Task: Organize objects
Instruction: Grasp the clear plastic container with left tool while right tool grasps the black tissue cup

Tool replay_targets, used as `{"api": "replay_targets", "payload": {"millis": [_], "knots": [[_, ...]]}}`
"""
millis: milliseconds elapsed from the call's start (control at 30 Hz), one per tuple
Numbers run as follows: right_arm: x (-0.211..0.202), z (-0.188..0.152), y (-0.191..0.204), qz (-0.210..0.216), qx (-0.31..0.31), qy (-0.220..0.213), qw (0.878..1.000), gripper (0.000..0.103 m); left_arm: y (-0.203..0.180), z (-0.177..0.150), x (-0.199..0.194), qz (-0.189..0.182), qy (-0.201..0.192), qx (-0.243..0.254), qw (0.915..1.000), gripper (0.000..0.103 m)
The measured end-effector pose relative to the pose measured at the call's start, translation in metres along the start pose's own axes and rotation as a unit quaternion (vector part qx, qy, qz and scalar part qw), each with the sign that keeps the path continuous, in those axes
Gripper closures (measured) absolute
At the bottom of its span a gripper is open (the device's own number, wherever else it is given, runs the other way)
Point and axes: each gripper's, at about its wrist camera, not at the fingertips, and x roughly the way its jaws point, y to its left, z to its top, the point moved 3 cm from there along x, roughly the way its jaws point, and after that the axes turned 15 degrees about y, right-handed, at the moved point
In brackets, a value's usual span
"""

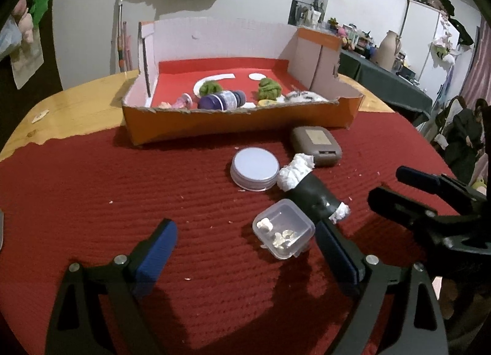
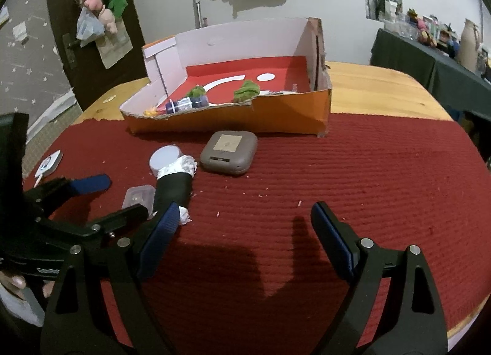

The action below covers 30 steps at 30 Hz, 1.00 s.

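Clear plastic box [image 1: 284, 233] nearest the orange tray [image 1: 239, 121]: I'd slide my gaping, empty left hand-held gripper [image 1: 245, 240] squarely around it, right hand-held gripper [image 2: 245, 223] parked wide apart.

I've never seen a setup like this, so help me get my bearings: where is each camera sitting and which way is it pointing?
Left wrist view: rides on the left claw, angled down at the small clear box; both its fingers show, open.
Right wrist view: rides on the right claw, angled down at bare red mat; its open fingers and part of a hand show.
Shared: orange cardboard box, grey case, white lid, black roll, and each other's claw.
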Motion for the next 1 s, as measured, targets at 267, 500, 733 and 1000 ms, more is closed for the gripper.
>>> {"api": "replay_targets", "payload": {"millis": [267,500,733,1000], "knots": [[-0.001,0.002,-0.002,0.005,0.000,0.005,1.000,0.015,0.037,0.004,-0.003,0.042,0.000,-0.032,0.9986,0.010],[0.009,0.003,0.023,0.020,-0.035,0.023,0.999,0.015,0.054,0.006,-0.007,0.049,0.003,-0.029,0.9984,0.010],[0.020,0.003,0.041,-0.002,-0.066,0.039,0.997,0.015,0.046,0.003,-0.007,0.028,0.005,0.001,0.9996,0.016],[0.036,0.011,0.048,-0.024,-0.077,0.058,0.995,0.017,0.043,0.006,-0.002,0.037,0.012,0.026,0.9989,0.031]]}}
